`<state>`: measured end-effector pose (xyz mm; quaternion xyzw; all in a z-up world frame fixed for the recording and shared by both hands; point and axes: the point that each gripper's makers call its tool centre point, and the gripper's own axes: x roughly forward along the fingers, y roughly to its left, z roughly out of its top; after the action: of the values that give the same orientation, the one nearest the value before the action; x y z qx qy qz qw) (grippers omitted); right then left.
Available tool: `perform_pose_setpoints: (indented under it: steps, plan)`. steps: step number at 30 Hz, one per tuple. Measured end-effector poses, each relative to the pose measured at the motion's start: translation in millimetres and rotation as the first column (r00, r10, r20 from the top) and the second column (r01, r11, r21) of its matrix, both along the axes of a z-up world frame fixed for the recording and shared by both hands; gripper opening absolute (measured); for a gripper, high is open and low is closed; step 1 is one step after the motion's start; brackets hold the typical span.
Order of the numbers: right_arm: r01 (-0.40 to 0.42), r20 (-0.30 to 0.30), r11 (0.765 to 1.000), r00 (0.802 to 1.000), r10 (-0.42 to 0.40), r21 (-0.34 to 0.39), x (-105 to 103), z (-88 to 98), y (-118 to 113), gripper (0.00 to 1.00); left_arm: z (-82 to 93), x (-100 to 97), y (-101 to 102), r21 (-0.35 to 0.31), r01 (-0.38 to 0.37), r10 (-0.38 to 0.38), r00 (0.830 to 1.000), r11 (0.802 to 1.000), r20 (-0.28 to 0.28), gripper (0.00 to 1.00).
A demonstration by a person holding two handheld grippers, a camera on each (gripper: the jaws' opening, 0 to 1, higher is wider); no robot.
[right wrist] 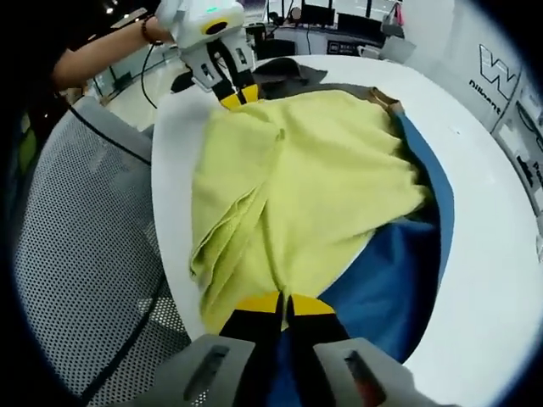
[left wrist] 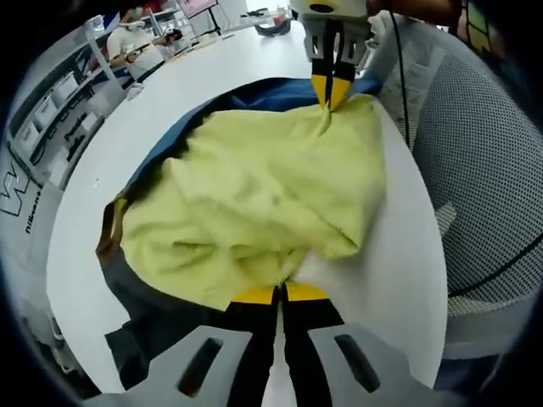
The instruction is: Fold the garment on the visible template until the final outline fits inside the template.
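Yellow-green garment point(left wrist: 263, 203) lies rumpled on a blue template point(left wrist: 170, 144), both on a white table point(left wrist: 212, 76). Garment covers most of the template; blue shows past it along one long side and at the far end in the left gripper view, and as a broad blue band toward the table's middle in the right gripper view point(right wrist: 399, 271).

Left gripper point(left wrist: 280, 294): jaws pressed together on the garment's near edge, cloth bunched over the yellow tips. Seen again in the right gripper view at the far end point(right wrist: 237, 95), pinching the garment's corner, with a person's hand point(right wrist: 157, 32) on it.

Right gripper point(right wrist: 284, 303): jaws closed on the garment's near edge, yellow tips touching, cloth folded just above them. In the left gripper view it sits at the far end point(left wrist: 331, 91), tips nipping a puckered corner of the garment.

Both held corners lie on the table edge next to a grey mesh chair point(right wrist: 85, 237). The garment has a loose fold running lengthwise near that edge.

Dark cloth point(right wrist: 288, 72) lies just past the garment's far end in the right gripper view. Shelves point(left wrist: 51, 110) stand beyond the table.
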<state>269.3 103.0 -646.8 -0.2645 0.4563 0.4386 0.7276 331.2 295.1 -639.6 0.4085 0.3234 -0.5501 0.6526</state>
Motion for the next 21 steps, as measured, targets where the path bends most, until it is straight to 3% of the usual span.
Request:
perform_pose_setpoints:
  steps: [4,16,21]
  plan:
    - [0.005,-0.033,1.000,0.999,-0.006,-0.011,-3,-0.2,-6,0.00,1.6,1.5,11,0.021,-0.009,0.008,1.000,1.000,0.006,0.00]
    - [0.026,-0.037,0.999,0.999,-0.027,-0.041,0,-0.3,-19,0.00,7.0,4.4,41,0.043,-0.079,0.080,0.997,0.996,-0.017,0.00]
    - [0.036,-0.034,0.997,0.999,-0.038,-0.061,2,-0.4,-28,0.00,14.4,2.4,45,0.006,-0.123,0.123,0.992,0.992,-0.040,0.00]
